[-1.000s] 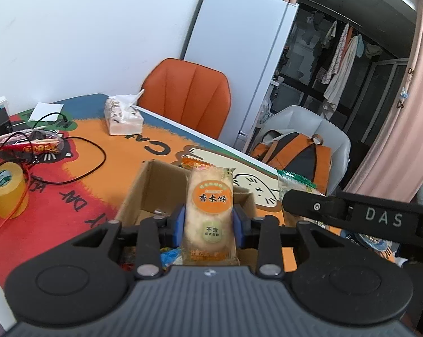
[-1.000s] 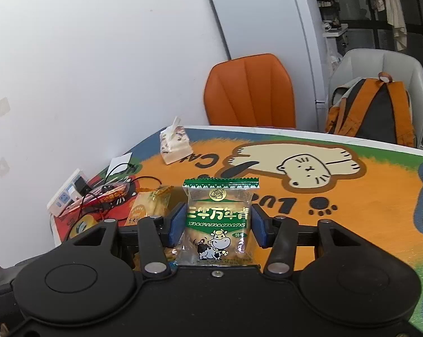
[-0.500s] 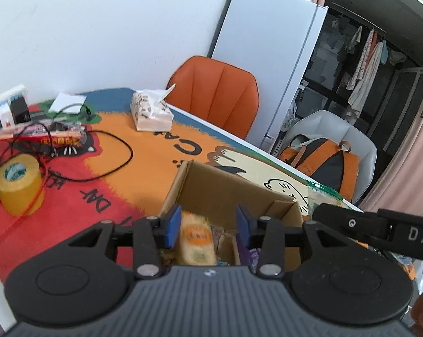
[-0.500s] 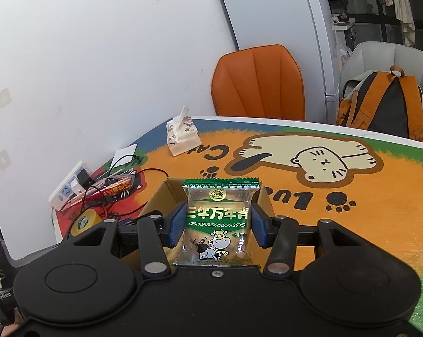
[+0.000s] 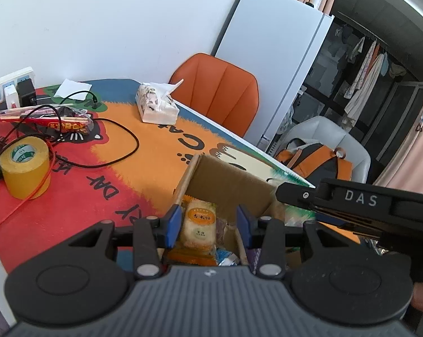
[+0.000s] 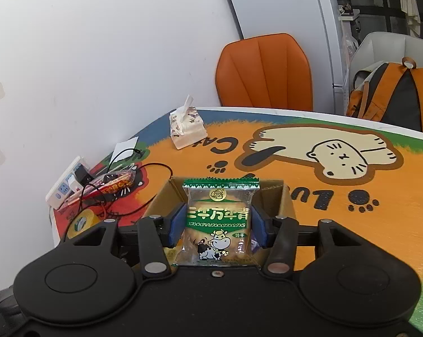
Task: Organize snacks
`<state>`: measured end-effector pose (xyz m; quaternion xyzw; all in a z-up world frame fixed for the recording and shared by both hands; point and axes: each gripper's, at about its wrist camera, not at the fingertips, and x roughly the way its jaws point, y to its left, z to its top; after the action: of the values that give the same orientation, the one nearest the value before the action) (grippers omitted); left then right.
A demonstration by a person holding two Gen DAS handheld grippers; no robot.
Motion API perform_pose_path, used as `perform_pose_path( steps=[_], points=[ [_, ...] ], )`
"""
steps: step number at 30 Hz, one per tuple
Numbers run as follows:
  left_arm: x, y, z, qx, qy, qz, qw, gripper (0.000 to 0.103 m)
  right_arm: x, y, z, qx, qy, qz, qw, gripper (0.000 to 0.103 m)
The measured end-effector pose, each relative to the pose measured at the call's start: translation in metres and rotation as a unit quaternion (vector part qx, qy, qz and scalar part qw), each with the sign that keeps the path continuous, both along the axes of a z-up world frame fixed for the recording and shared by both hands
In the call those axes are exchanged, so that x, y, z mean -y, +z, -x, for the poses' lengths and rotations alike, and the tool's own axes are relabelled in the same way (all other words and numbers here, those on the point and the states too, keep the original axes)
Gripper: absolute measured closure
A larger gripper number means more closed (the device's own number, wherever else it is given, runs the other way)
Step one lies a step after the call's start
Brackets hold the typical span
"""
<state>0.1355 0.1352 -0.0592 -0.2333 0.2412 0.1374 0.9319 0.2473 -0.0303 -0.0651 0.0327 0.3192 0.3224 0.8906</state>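
Our left claw point(image 5: 208, 226) has just been opening, and the rice cracker point(image 5: 199, 224) it pinched a second ago now lies loose in the box point(image 5: 225, 181), on top of other packets, with the blue pads standing clear of it on both sides. We judge that packet done: the left claw is spread and free for the next snack. Our right claw point(image 6: 217, 229) has also been easing its jaws apart, yet the green biscuit pack point(image 6: 218, 221) stands upright between its pads, which touch the wrapper's edges, so it looks held for now. The right claw has come from open worktop to a place over the near end of the box, which we read as the biscuits being next to go in.

Beyond the box, the worktop point(image 6: 337, 219) wears a bright cloth with a cartoon cat. To the left lie a roll of yellow tape point(image 5: 25, 167), black and red cables and a power strip point(image 5: 9, 88); further back sits a tissue pack point(image 5: 156, 105). Behind the worktop stand an orange chair point(image 6: 264, 71), a white fridge point(image 5: 273, 64) and a pale chair holding an orange backpack point(image 6: 393, 92).
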Motion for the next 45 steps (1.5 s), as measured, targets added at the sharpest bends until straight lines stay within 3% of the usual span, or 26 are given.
perform_pose_path(
  steps=[8, 12, 16, 28, 34, 37, 45],
  points=[
    [0.001, 0.001, 0.004, 0.000, 0.009, 0.001, 1.0000, 0.053, 0.013, 0.002, 0.009, -0.003, -0.006, -0.004, 1.000, 0.047],
    [0.004, 0.002, 0.008, -0.001, 0.006, 0.004, 1.0000, 0.042, 0.023, 0.003, 0.016, -0.003, -0.008, -0.008, 1.000, 0.039],
    [0.008, 0.006, 0.013, 0.002, 0.005, 0.001, 1.0000, 0.029, 0.033, 0.003, 0.022, -0.007, -0.011, -0.012, 1.000, 0.038],
    [0.026, 0.018, 0.027, 0.001, -0.013, -0.007, 0.9999, 0.021, 0.072, 0.010, 0.042, -0.003, -0.036, -0.034, 0.999, 0.027],
    [0.036, 0.025, 0.037, -0.007, -0.015, -0.025, 0.9995, 0.013, 0.095, 0.017, 0.056, 0.008, -0.052, -0.049, 0.997, 0.006],
    [0.040, 0.029, 0.042, -0.008, -0.021, -0.029, 0.9993, 0.010, 0.107, 0.019, 0.061, 0.013, -0.067, -0.052, 0.996, 0.000],
    [0.058, 0.039, 0.051, -0.006, -0.050, -0.043, 0.9978, 0.004, 0.142, 0.022, 0.075, 0.013, -0.099, -0.062, 0.993, 0.000]
  ],
)
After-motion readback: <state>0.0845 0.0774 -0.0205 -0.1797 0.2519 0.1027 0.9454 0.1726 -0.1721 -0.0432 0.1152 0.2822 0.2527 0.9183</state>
